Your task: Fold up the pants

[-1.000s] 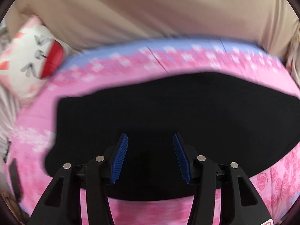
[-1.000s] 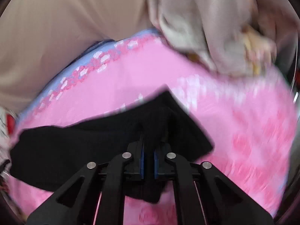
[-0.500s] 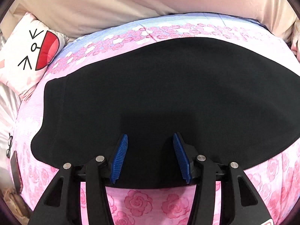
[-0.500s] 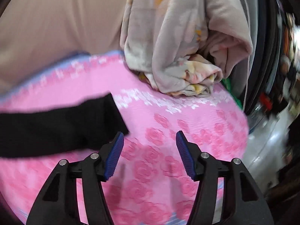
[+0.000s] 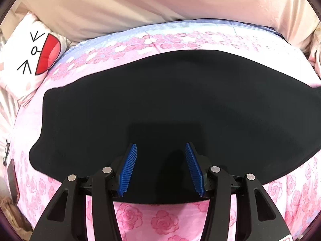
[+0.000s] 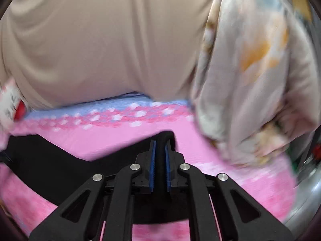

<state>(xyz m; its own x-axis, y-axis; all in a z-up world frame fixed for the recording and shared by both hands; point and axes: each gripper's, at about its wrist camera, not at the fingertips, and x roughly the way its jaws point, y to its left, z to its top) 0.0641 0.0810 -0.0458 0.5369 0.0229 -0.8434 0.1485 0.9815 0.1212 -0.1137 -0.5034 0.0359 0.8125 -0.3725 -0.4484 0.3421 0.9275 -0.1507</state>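
In the left wrist view, the black pants [image 5: 170, 104] lay spread flat across the pink rose-print bedsheet [image 5: 160, 221], and everything else is placed from them. The left gripper [image 5: 161, 168] hovered over their near edge with its blue pads [image 5: 128, 168] spread wide and nothing between them. That near edge ran just behind the finger bases, leaving a strip of bare sheet on the camera side. The far edge curved below the sheet's blue-and-rose border, with a band of open sheet beyond it. The left end of the pants was squared off, with clear sheet beside it; farther left and back lay a white cartoon-face pillow [image 5: 30, 60], well apart from the pants. A beige curtain [image 5: 160, 6] hung beyond the bed's far edge. The right end of the pants ran to the frame's rim.

In the right wrist view, which was blurred, the right gripper [image 6: 159, 160] was clamped on a raised fold of the pants [image 6: 50, 166], the black cloth pinched between its pads. From there the fabric trailed left over the sheet [image 6: 230, 172]. Right of the gripped fold lay open pink sheet, then a pale floral blanket [image 6: 256, 76] heaped at that side.
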